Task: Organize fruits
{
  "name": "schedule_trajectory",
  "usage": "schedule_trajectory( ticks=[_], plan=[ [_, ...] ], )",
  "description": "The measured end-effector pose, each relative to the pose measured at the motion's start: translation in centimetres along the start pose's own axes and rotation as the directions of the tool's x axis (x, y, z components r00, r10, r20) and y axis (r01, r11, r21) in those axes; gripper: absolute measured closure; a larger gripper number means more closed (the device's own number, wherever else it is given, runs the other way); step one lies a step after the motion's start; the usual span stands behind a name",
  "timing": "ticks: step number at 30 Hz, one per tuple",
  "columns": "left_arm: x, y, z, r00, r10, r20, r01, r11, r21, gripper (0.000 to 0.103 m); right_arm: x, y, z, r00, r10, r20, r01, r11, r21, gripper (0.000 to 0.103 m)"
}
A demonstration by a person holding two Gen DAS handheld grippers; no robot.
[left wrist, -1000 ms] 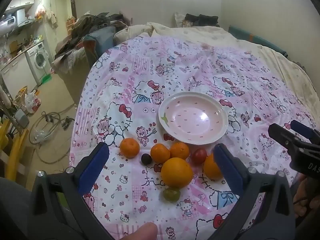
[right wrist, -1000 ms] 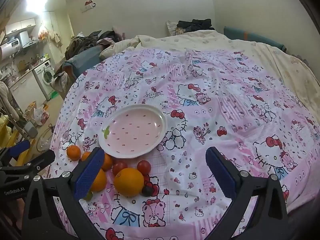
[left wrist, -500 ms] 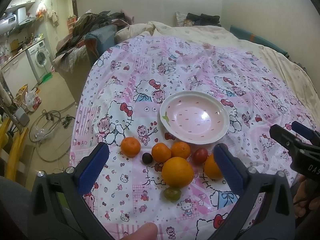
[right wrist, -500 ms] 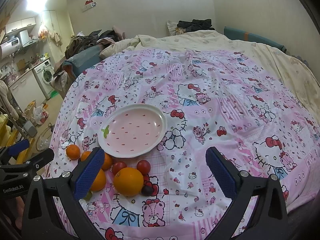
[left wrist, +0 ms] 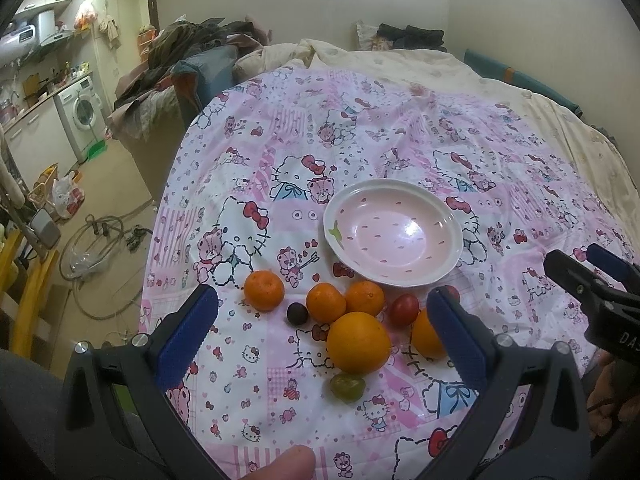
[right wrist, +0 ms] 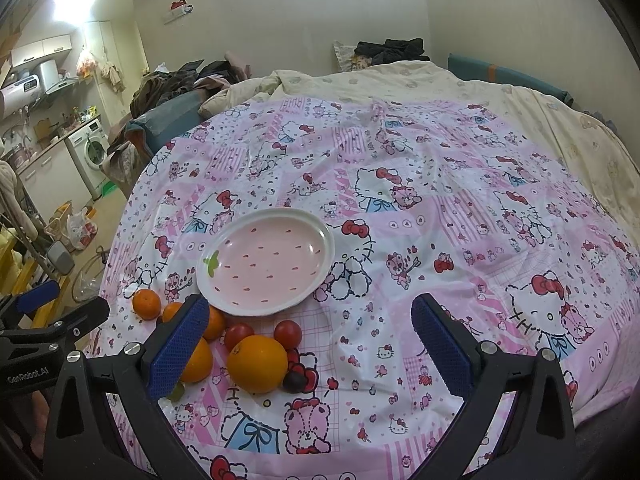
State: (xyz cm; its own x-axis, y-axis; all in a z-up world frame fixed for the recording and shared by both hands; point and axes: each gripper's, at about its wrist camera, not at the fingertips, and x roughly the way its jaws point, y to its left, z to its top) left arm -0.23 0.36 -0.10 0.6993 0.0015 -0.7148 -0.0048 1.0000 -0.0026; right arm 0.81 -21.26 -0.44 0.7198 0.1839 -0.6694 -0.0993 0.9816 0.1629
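Little displacement is recorded over the last second: the left gripper (left wrist: 322,326) has been eased slightly back, so that the fruit cluster sits a touch lower in its view, and the right gripper (right wrist: 310,338) has scarcely been shifted. No fruit has been moved. Both grippers are held with fingers spread wide and nothing between them.

The pink plate (left wrist: 450,258) is found empty on the patterned bed cover (left wrist: 400,140). All fruit lies on the cover just beside the plate's near rim: a large orange (left wrist: 359,342), three smaller oranges behind it (left wrist: 326,303), a further orange (left wrist: 425,336) partly hidden by the left gripper's finger, a red tomato (left wrist: 404,310), a dark plum (left wrist: 297,313) and a greenish fruit (left wrist: 346,387).

The task is judged not yet begun. The large orange lies nearest the left gripper's line and is judged the likely first pick.
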Motion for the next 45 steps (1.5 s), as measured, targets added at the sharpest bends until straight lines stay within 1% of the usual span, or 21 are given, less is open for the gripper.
schedule_trajectory(
  ticks=[32,42,45],
  plan=[
    [0.4,0.0,-0.2,1.0,0.001,0.002,-0.001,1.0,-0.003,0.0,0.3,0.0,-0.1,1.0,-0.005,-0.005,0.005,1.0,-0.005,0.0],
    [0.6,0.2,-0.3,1.0,0.01,-0.019,-0.01,1.0,-0.013,0.0,0.4,0.0,-0.2,1.0,-0.002,-0.005,0.002,1.0,-0.008,0.0],
    [0.7,0.3,-0.1,0.999,0.008,-0.034,-0.009,1.0,-0.025,0.0,1.0,-0.3,-0.5,1.0,0.01,-0.028,-0.01,1.0,0.001,0.0]
  ],
)
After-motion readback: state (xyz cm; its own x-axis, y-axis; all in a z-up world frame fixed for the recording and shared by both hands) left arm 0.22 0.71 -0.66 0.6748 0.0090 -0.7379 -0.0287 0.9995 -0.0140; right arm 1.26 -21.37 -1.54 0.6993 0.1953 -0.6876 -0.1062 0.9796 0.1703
